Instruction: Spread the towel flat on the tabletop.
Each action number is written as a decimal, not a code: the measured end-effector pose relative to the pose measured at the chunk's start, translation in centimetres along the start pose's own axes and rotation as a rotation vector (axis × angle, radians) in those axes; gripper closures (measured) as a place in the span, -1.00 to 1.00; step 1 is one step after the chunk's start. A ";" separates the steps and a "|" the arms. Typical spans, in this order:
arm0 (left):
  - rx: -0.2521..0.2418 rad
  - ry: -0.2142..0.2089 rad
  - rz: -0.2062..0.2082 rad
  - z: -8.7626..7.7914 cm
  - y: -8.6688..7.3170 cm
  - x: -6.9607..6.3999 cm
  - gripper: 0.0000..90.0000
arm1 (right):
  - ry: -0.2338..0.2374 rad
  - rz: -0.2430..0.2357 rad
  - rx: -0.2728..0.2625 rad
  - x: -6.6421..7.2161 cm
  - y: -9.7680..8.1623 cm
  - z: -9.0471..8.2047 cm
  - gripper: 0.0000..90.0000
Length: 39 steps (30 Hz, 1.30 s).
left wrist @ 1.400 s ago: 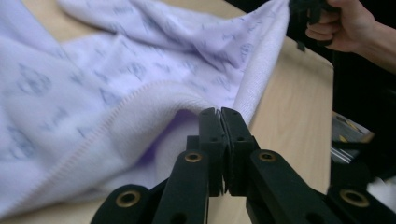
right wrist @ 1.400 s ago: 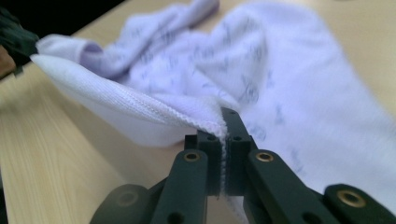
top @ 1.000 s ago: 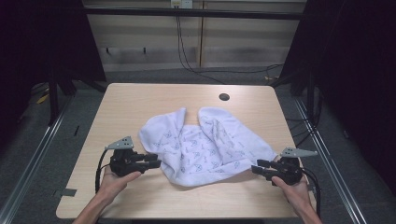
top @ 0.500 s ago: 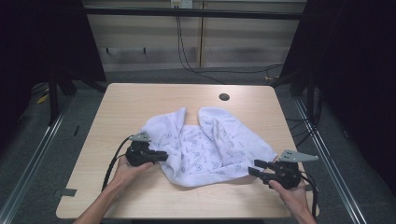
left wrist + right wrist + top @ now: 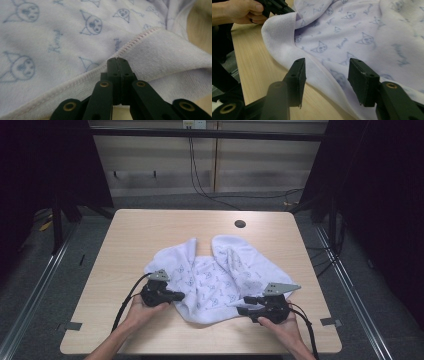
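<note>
Nearby — towel [image 5: 220, 275] on table [image 5: 150, 230]

towel [image 5: 220, 275]: soft matt terry cloth, stitched hem | surface [image 5: 150, 230]: smooth matt light wood | tongs [image 5: 327, 75]: matt black plastic

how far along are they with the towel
Early on. Done: the left gripper has just closed on the stitched hem of the towel, the cloth pinched between its jaws in the left gripper view. In hand: the right gripper has been opening, and its jaws straddle the near edge without pressing it. Left: that second grasp, then probably spreading or folding, since the towel lies rumpled on the table.
</note>
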<state>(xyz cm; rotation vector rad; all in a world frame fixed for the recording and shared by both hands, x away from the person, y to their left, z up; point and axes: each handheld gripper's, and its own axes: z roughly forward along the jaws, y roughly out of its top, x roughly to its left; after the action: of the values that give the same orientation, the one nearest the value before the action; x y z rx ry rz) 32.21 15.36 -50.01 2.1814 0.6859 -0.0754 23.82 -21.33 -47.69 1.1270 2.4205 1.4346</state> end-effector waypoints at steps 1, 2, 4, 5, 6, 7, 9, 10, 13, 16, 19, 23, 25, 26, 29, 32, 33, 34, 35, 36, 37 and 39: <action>0.008 -0.013 0.011 0.1 0.0 -0.6 1.00 | 0.008 -0.005 -0.002 0.3 0.1 0.2 0.04; 0.014 -0.026 0.019 0.2 -0.1 -1.0 1.00 | 0.022 -0.012 -0.006 0.7 0.2 0.3 0.04; 0.023 -0.056 0.016 0.8 0.0 -2.1 1.00 | 0.033 -0.011 -0.007 1.1 0.3 0.5 0.03; 0.030 -0.072 0.014 1.1 0.0 -2.6 1.00 | 0.046 -0.010 -0.005 1.3 0.4 0.7 0.02; 0.032 -0.090 0.006 1.4 0.1 -3.1 1.00 | 0.050 -0.018 -0.003 1.5 0.5 0.8 0.02; 0.038 -0.103 0.005 1.7 0.1 -3.6 1.00 | 0.053 -0.014 0.001 1.6 0.5 1.0 0.01; 0.050 -0.123 0.013 2.2 0.2 -5.0 0.99 | 0.063 -0.016 0.001 1.9 0.6 1.3 0.01; 0.057 -0.118 0.025 2.3 0.3 -5.5 0.96 | 0.062 -0.021 -0.001 2.1 0.8 1.4 0.01; 0.057 -0.171 0.034 2.0 0.3 -6.6 0.81 | 0.070 -0.021 -0.015 2.5 1.0 1.5 0.01; -0.017 -0.172 0.021 -0.5 0.3 -5.9 0.73 | 0.082 -0.026 -0.019 2.8 1.3 1.5 0.03; -0.140 -0.134 -0.024 -4.0 0.1 -3.5 0.70 | 0.094 -0.032 -0.026 3.2 1.8 1.9 0.08; -0.268 -0.015 -0.104 -7.5 -0.7 0.9 0.74 | 0.126 -0.056 -0.014 4.0 3.1 3.6 0.18; -0.281 0.034 -0.142 -7.9 -1.2 2.6 0.80 | 0.159 -0.071 -0.002 4.5 4.2 5.0 0.28; -0.278 0.056 -0.167 -7.9 -1.5 3.5 0.82 | 0.171 -0.075 0.001 4.7 4.6 5.6 0.30; -0.244 0.096 -0.210 -7.7 -2.3 5.3 0.81 | 0.218 -0.098 0.023 5.2 6.0 8.2 0.41; -0.227 0.104 -0.211 -7.6 -2.6 5.6 0.78 | 0.246 -0.125 0.055 5.9 6.9 10.6 0.46; -0.230 0.104 -0.213 -7.6 -2.7 5.6 0.77 | 0.261 -0.135 0.068 6.1 7.1 11.6 0.45; -0.227 0.103 -0.204 -7.7 -2.6 5.5 0.76 | 0.273 -0.133 0.088 6.3 7.2 12.4 0.43; -0.234 0.101 -0.203 -7.7 -2.6 5.3 0.76 | 0.277 -0.136 0.119 6.4 7.2 13.1 0.39; -0.231 0.094 -0.197 -7.7 -2.6 5.2 0.75 | 0.275 -0.141 0.133 6.6 7.0 13.7 0.35; -0.234 0.093 -0.198 -7.6 -2.5 5.1 0.73 | 0.280 -0.141 0.143 6.7 6.7 14.1 0.31; -0.224 0.095 -0.188 -7.6 -2.5 5.0 0.71 | 0.264 -0.166 0.170 7.1 6.1 14.7 0.25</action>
<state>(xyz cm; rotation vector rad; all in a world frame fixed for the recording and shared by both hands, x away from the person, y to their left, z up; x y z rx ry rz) 33.86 24.44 -48.18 1.9120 0.9077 0.0074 28.49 -4.58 -49.00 0.7822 2.7867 1.4269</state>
